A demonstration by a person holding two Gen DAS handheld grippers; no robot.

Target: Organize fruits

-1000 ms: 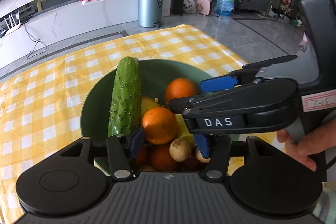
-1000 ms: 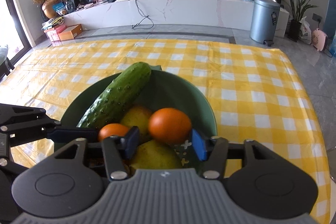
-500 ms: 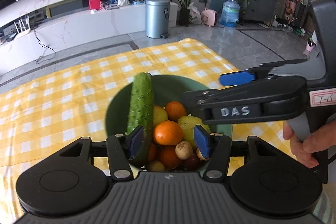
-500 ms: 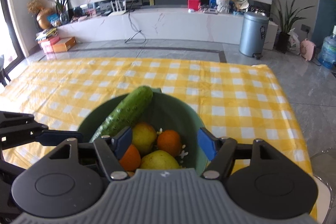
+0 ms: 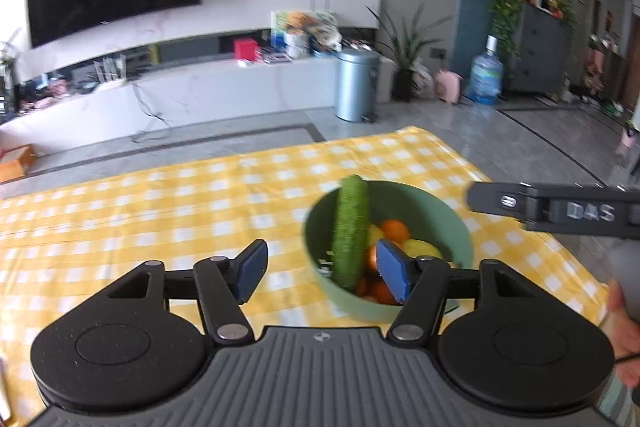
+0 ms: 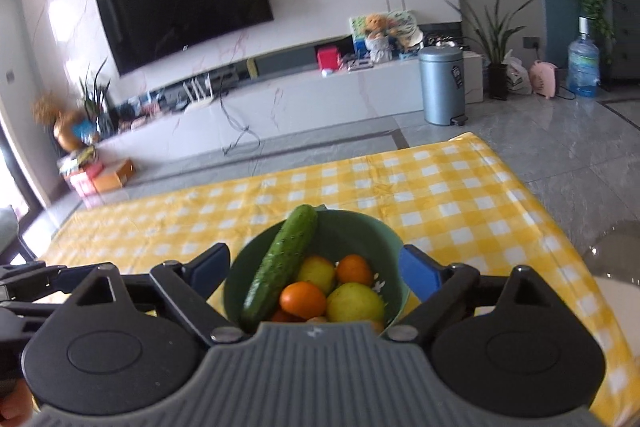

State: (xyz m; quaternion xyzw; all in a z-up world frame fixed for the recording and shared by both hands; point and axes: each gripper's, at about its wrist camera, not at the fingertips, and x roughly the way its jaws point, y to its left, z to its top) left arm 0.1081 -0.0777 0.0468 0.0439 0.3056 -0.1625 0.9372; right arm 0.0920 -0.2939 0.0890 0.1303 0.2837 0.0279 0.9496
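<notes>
I am holding my left claw (image 5: 322, 269) and my right claw (image 6: 316, 267) spread wide and gripping nothing, both hovering above the green bowl (image 6: 390, 239), where the cucumber (image 6: 282, 267) is leaning over oranges (image 6: 302, 300) on the checked tablecloth (image 5: 160, 215).

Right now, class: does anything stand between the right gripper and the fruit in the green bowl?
Only partly. The cucumber leans across the left of the green bowl, over some fruit. The oranges and the yellow fruit lie uncovered between the open fingers of the right gripper.
</notes>
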